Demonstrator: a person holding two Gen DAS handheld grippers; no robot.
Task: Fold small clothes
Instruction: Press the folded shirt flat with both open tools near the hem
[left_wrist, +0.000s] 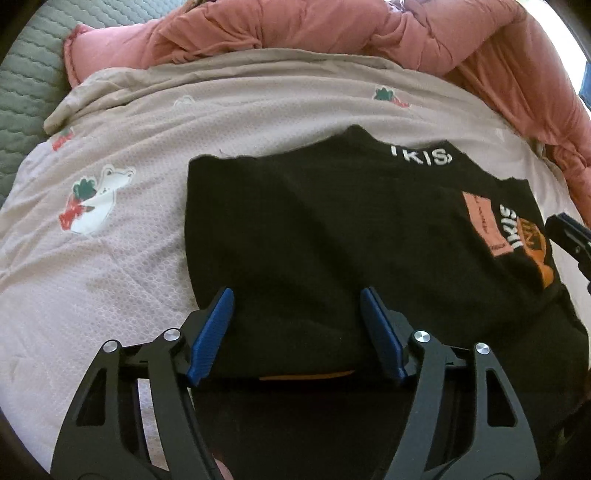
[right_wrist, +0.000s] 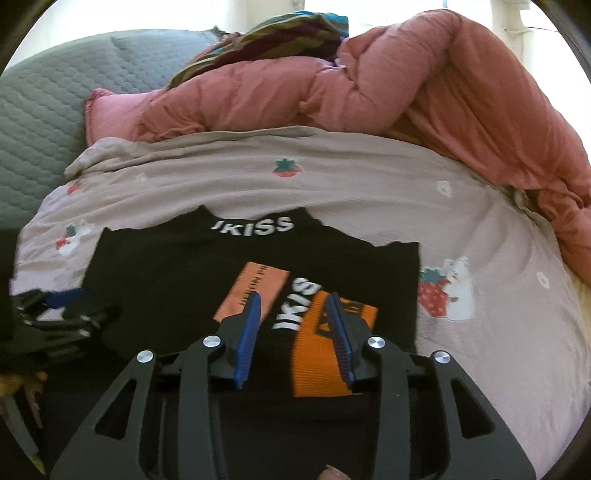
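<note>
A small black garment (left_wrist: 314, 221) with white "IKISS" lettering lies folded flat on the bed; the right wrist view shows it too (right_wrist: 166, 280). An orange and pink print (right_wrist: 317, 362) is on its right part. My left gripper (left_wrist: 296, 293) hangs open over the garment's near left edge, blue pads wide apart, with cloth below them. My right gripper (right_wrist: 294, 297) is open over the print, its pads narrowly apart and gripping nothing. At the frame edges the right gripper (left_wrist: 569, 236) shows in the left wrist view, and the left gripper (right_wrist: 62, 302) in the right wrist view.
The garment rests on a pale pink sheet (left_wrist: 129, 258) printed with strawberries and white animals. A bunched salmon quilt (right_wrist: 406, 74) runs along the back and right. A grey quilted cover (right_wrist: 44, 110) lies at the left, and a striped cloth (right_wrist: 280, 33) lies behind the quilt.
</note>
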